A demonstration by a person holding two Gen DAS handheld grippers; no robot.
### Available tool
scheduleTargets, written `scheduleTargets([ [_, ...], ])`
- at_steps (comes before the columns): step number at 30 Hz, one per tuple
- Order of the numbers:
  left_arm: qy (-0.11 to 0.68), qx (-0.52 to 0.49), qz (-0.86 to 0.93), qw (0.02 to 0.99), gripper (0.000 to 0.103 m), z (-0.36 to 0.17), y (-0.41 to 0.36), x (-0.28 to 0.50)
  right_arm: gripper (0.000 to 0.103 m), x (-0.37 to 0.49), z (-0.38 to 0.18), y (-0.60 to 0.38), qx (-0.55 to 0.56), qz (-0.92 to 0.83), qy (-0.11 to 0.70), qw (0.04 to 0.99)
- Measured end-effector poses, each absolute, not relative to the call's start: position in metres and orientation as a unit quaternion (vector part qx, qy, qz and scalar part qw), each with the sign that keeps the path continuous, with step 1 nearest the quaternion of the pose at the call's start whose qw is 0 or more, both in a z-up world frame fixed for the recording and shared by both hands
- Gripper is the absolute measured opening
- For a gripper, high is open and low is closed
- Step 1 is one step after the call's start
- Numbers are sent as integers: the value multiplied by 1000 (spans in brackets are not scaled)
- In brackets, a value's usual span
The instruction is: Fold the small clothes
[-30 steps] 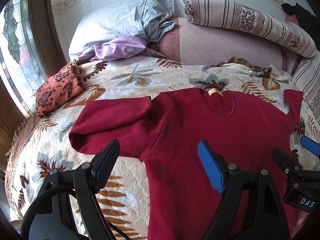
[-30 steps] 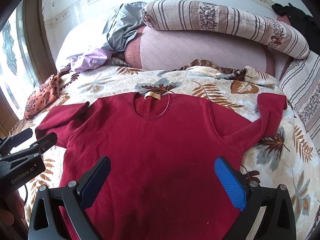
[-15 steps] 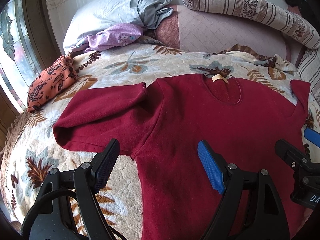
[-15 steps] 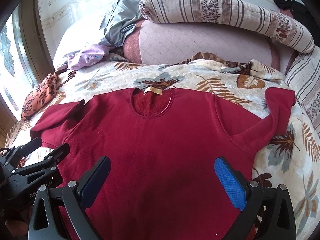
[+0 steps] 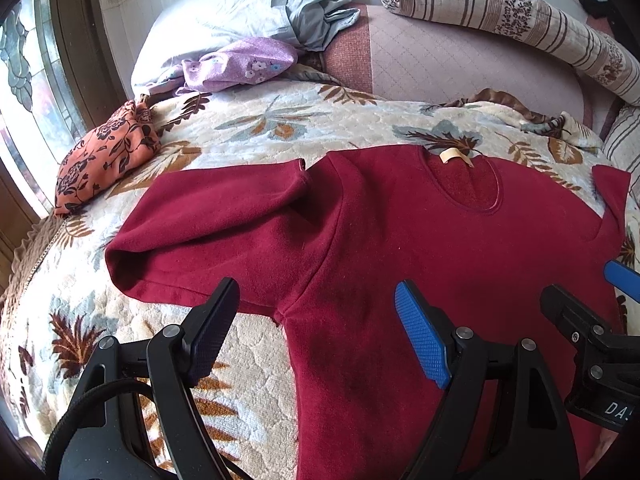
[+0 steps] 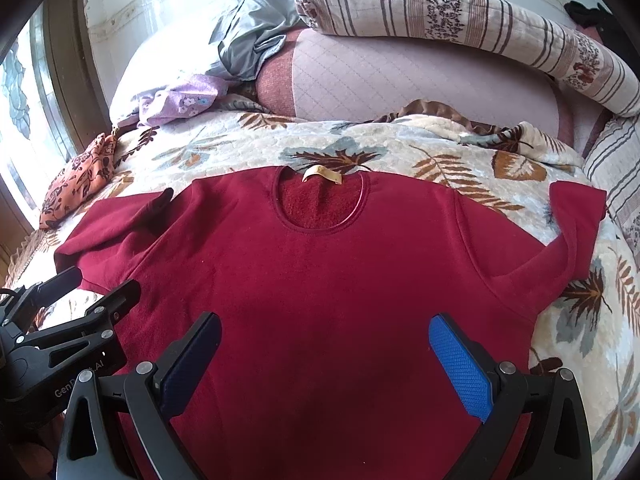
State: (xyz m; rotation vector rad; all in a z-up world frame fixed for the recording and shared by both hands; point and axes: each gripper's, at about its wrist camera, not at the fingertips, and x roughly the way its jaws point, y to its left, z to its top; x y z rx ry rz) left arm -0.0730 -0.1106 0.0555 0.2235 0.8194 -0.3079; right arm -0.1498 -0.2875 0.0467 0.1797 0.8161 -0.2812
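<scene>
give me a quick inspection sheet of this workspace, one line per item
surface: leaf-print quilt over the bed, rumpled at its far edge
job's things: red sweater spread flat front up, neck label showing, both sleeves doubled back
clutter: orange floral cloth, purple cloth and grey garment on a white pillow
grippers: left gripper and right gripper both open above the sweater, holding nothing
cables: black cable looped at the left gripper
surroundings: stained-glass window, striped bolster, pink quilted cushion
</scene>
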Motion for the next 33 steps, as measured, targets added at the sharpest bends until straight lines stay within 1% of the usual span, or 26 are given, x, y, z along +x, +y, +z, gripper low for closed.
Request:
scheduleTargets([
  [21, 397, 106, -146, 900, 81, 52, -109, -67, 103, -142, 38, -294, 97, -144, 410, 895],
  [33, 405, 83, -128, 902, 81, 53, -93, -58, 103, -132, 34, -283, 78, -134, 419, 895],
])
